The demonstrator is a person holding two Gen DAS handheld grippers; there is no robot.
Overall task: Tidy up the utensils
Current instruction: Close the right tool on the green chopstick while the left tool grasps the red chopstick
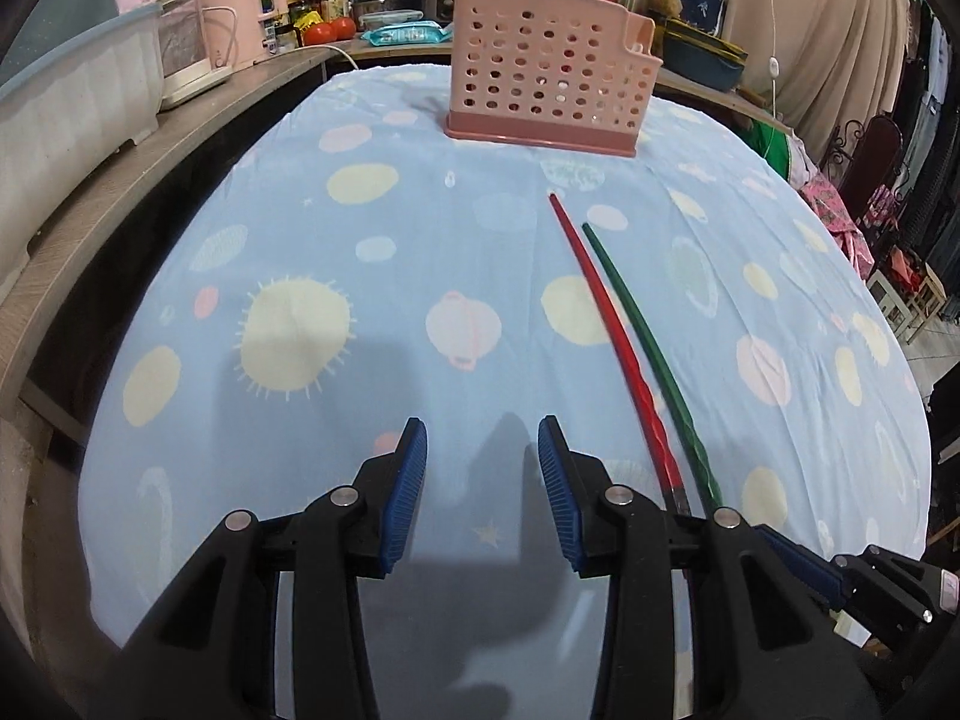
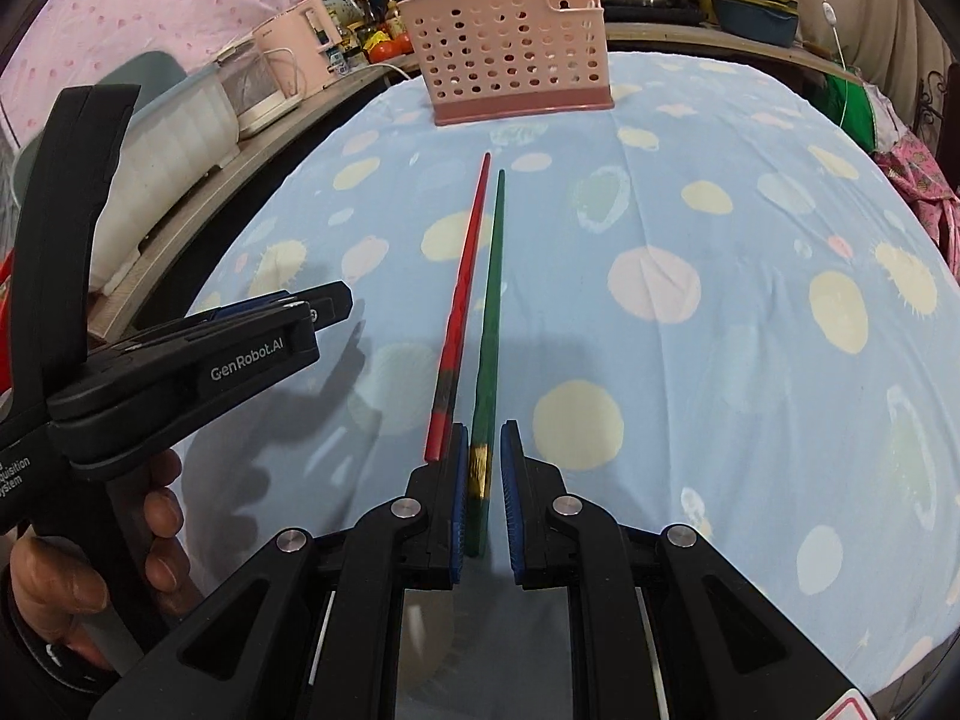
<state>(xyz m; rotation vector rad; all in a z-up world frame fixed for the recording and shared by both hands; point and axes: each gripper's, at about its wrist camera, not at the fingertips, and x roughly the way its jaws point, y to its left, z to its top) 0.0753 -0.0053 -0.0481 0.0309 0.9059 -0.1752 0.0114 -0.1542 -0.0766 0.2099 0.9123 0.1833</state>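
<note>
On the table, ahead of both claws:
Right claw [image 2: 485,468]: narrow, pads either side of green chopstick [image 2: 492,312]; contact unclear.
Left claw [image 1: 483,468]: partly open, empty.
Red chopstick [image 2: 462,300]: just left of green.
Basket [image 2: 510,48]: far end.

left hand-held gripper [image 1: 483,450] jaws partly apart, empty, angled down; right hand-held gripper [image 2: 485,456] nearly closed; left hand [image 2: 90,570] wraps handle

Two chopsticks [image 2: 480,276] side by side on tablecloth [image 2: 720,360], basket [image 2: 510,54] behind
</note>
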